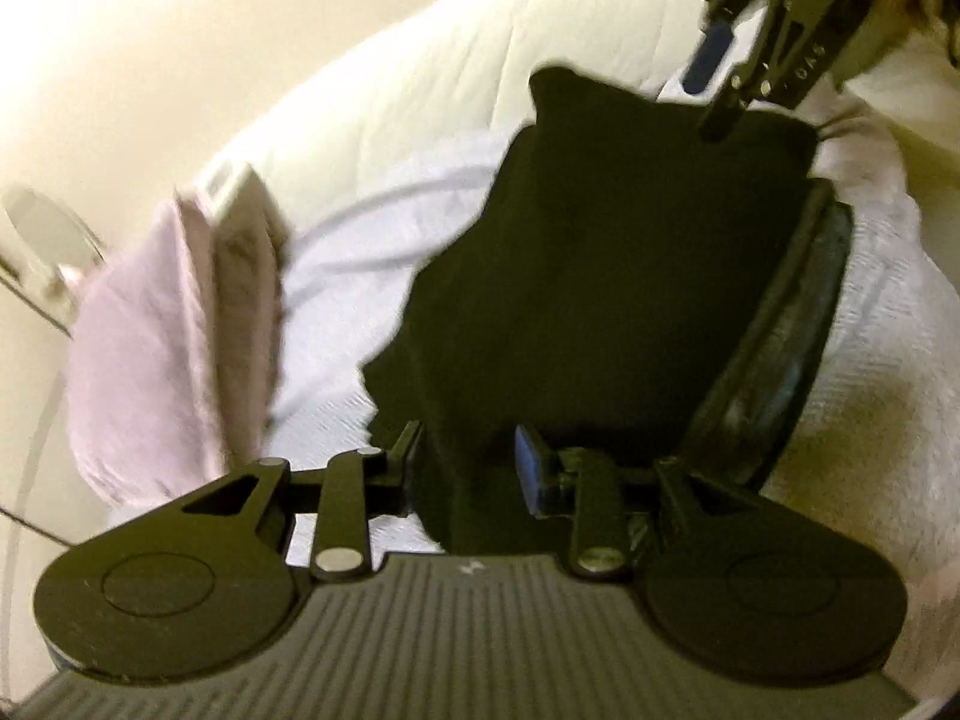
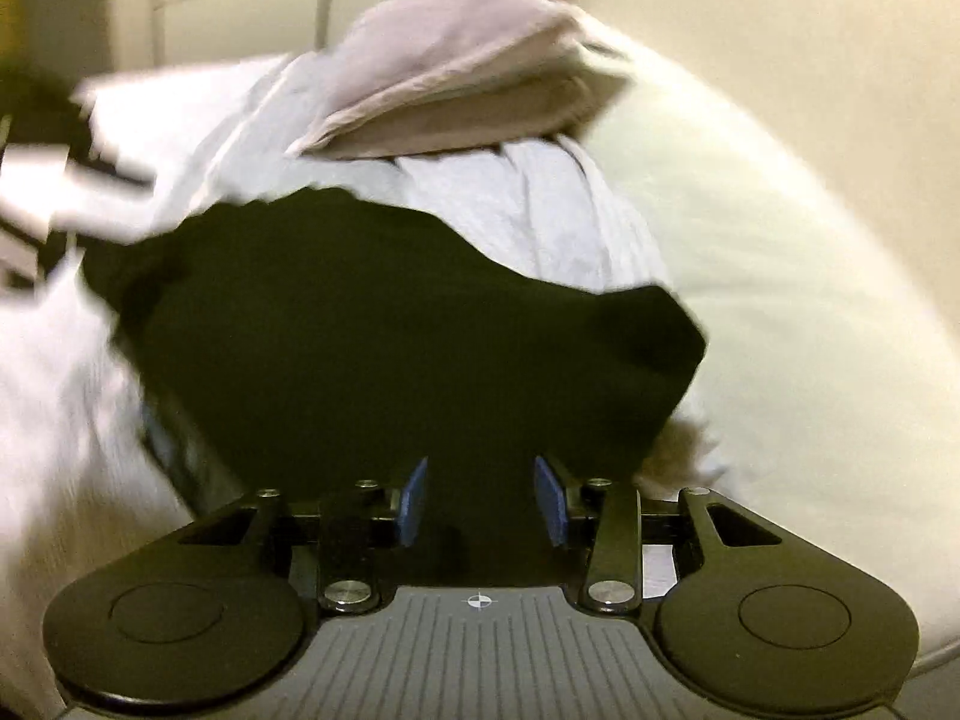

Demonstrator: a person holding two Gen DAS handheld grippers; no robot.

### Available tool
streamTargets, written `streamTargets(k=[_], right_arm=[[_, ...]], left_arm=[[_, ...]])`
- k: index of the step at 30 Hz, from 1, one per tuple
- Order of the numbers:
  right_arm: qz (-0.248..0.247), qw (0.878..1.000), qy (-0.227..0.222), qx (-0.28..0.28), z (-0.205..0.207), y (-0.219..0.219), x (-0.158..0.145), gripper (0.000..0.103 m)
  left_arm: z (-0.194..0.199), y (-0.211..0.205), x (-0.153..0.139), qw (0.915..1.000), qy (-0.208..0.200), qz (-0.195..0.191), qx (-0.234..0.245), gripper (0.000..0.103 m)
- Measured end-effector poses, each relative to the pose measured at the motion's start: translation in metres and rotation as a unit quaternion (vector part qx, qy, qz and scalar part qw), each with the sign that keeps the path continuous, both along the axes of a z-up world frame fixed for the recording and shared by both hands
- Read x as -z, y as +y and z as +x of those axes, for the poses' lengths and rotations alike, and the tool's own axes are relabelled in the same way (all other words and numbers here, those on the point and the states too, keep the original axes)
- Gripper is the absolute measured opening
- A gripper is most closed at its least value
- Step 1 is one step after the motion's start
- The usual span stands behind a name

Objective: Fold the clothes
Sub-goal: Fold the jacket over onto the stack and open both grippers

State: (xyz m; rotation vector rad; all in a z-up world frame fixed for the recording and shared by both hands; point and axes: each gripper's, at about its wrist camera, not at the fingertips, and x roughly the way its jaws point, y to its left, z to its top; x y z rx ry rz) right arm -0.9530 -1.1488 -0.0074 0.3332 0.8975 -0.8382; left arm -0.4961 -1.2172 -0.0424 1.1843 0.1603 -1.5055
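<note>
A: Black garment is held up over the white bed, pinched between both grippers.

B: Left gripper is closed narrowly on cloth; right gripper too (less tightly, it seems). One edge could be dropped, spoiling the fold.

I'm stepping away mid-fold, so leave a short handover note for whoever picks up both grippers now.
Left gripper: black garment between its pads, apparently gripped.
Right gripper: same garment between its pads; grip unclear through blur.
Garment hangs bunched over the white bedding. A pink folded piece lies beyond it.
Done: garment picked up. Left: spread, fold, set down.
</note>
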Motion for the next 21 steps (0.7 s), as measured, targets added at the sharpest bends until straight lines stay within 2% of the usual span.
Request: streamTargets(k=[1, 3, 4, 6, 10, 15, 18, 21], right_arm=[[0.029, 1.0, 0.007, -0.001, 0.003, -0.009, 0.013, 0.041], [0.073, 0.997, 0.014, -0.004, 0.006, -0.02, 0.032, 0.041], [0.084, 0.996, 0.011, -0.004, 0.004, -0.021, 0.036, 0.041], [0.089, 0.996, 0.003, -0.009, 0.002, -0.024, 0.024, 0.041], [0.037, 0.998, -0.042, 0.024, -0.008, -0.052, -0.011, 0.041], [-0.006, 0.999, -0.022, 0.027, 0.007, -0.124, -0.002, 0.041], [0.065, 0.997, -0.018, 0.044, 0.009, -0.161, 0.041, 0.041], [0.094, 0.993, -0.034, 0.068, 0.004, -0.176, 0.048, 0.041]], left_arm=[[0.002, -0.007, 0.011, 0.9998, 0.003, 0.02, -0.005, 0.026], [0.002, -0.01, 0.025, 0.9995, 0.004, 0.031, 0.001, 0.024], [0.001, -0.008, 0.028, 0.9995, 0.001, 0.03, 0.007, 0.022], [0.001, -0.005, 0.024, 0.9995, -0.003, 0.03, 0.006, 0.02], [0.006, -0.008, 0.022, 0.9991, 0.006, 0.041, -0.013, 0.02], [0.007, -0.006, 0.03, 0.9991, -0.004, 0.038, -0.017, 0.018], [0.006, -0.007, 0.029, 0.9989, -0.001, 0.038, -0.026, 0.018], [0.007, -0.012, 0.021, 0.9984, 0.005, 0.047, -0.032, 0.018]])
